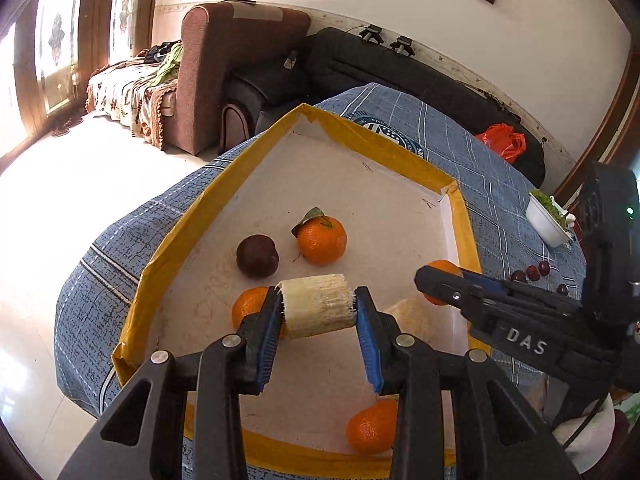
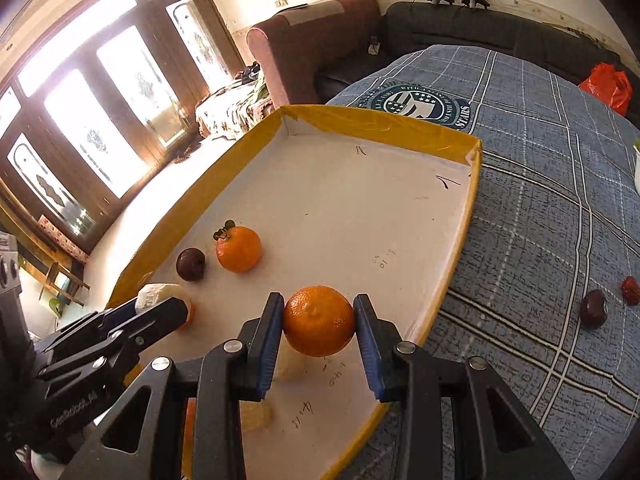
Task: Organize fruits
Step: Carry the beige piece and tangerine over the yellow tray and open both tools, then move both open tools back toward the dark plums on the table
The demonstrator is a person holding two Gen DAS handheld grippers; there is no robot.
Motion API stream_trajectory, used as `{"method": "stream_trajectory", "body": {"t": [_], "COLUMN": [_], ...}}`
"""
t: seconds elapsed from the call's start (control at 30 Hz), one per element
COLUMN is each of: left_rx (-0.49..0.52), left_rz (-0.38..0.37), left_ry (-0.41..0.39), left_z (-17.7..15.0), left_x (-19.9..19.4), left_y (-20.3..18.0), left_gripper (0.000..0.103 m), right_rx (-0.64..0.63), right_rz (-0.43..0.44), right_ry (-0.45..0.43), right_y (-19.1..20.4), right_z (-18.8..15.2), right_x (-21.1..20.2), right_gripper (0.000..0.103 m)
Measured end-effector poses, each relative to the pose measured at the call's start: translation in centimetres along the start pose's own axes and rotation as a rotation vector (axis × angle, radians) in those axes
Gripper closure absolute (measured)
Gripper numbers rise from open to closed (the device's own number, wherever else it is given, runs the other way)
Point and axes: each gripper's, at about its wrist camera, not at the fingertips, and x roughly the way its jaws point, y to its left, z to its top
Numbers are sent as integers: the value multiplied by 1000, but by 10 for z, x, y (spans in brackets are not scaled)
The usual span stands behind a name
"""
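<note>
While both loads hung over the tray [image 2: 460, 248], the left gripper [image 1: 318, 312] clamped a cane piece [image 1: 318, 306] across its cut ends: stiff, fibrous, probably light. The right gripper [image 2: 319, 322] pinched an orange [image 2: 319, 321] at its widest girth: round, soft-skinned, likely to roll when freed.

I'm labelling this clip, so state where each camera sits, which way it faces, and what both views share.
Left wrist: on the left gripper, angled down over the tray; its fingers clamp a pale sugarcane piece; the right gripper enters from the right.
Right wrist: on the right gripper, angled down over the tray; its fingers clamp an orange; the left gripper enters from the left.
Shared: the tray, leafy orange, dark fruit, plaid cloth, sofa.
</note>
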Motion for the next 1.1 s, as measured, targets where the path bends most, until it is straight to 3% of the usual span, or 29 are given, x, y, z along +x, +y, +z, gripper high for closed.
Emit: {"method": "stream_trajectory", "body": {"t": [0.23,0.43,0.63,0.93,1.1], "left_rx": [-48,-100,-116,-118,-69], "left_rz": [-38,-55,-69,-89,-108], "left_ry": [-29,-23,-28,-43,-51], "left_z": [2,2,0,-6,-10], "left_x": [-9,-13,-21,-41,-52], "left_y": [16,27,20,6,-16], "left_gripper": [40,40,37,31,31], "right_rx": [-9,-9,17,155,266], "right_rz": [-37,-43,-63,-141,-194], "right_ry": [30,-10,-61,-117,-123], "right_y": [4,8,-4,-74,-126], "right_z": [12,19,14,-21,-56], "right_x": [25,15,-14,-68,-97], "right_gripper": [63,50,46,40,40]}}
